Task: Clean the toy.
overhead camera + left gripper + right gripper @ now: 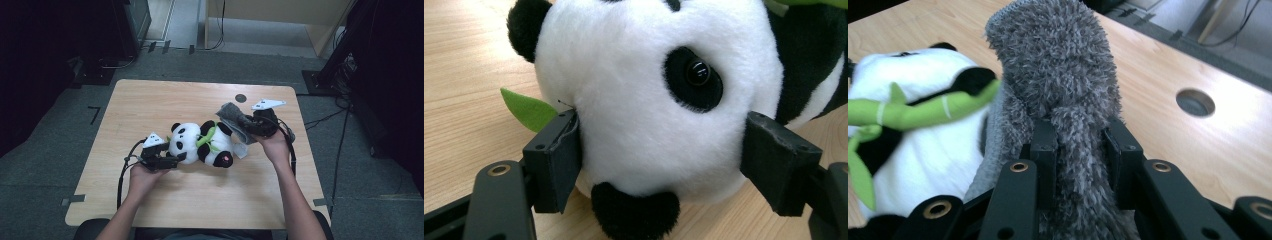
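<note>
1. The left gripper clamps its jaws on the plush panda's head, seemingly to steady it at mid-surface.
2. The right gripper pinches a grey fuzzy cloth just beside the panda, probably for wiping or covering.
3. A cable hole lies near the far edge; nothing obstructs.

Panda body cut off at the top and right edges in left gripper view; its green leaf partly hidden behind a jaw. Grey fuzzy cloth: lower end runs off the bottom edge in right gripper view, and covers part of panda's side. Person's forearms cut at the bottom edge in high view.
</note>
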